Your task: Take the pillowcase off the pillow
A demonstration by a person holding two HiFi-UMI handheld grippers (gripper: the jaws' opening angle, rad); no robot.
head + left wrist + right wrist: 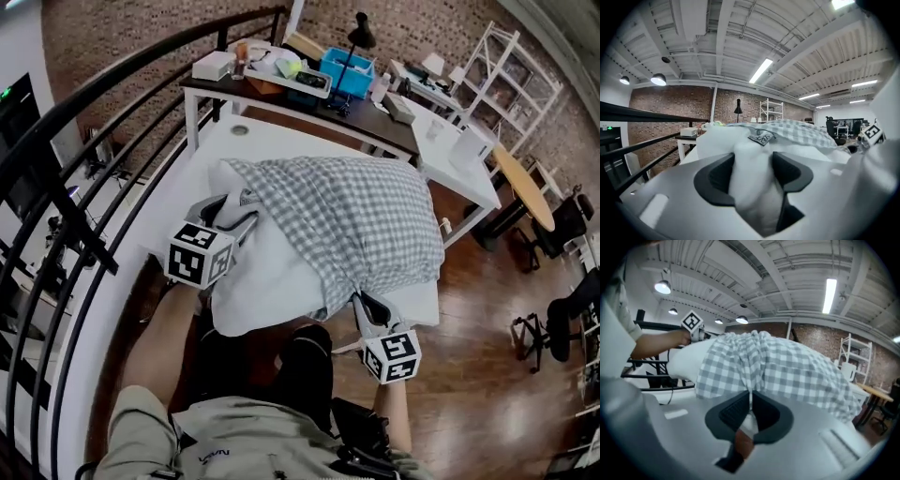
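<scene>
In the head view the left gripper (234, 208) sits at the left of the frame, on the bare white end of the pillow (272, 281). The pillow lies on the white table (253, 136), its length running from there toward the right of the frame. In the left gripper view, the left gripper (753, 173) has its jaws standing wide. A soft corner of the pillow (751, 187) bulges up between the pads and touches them, but it looks released rather than pinched. I judge that this end has no firm hold on it now. From this gripper the checked pillowcase (797, 129) lies ahead and to the right. In the head view the pillowcase (356, 225) covers the centre and right of the pillow, and its open mouth runs slantwise from upper left down to lower centre. To slip off, it would have to travel toward the right of the frame, away from the left gripper. The right gripper (367, 305) is at lower centre-right, at the near edge of that mouth, so it is the one placed to do the pulling. In the right gripper view, the right gripper (750, 411) has its jaws nearly together, clenched on a thin gathered fold of the pillowcase (778, 366). The bare pillow (689, 362) shows beyond it at the left.
</scene>
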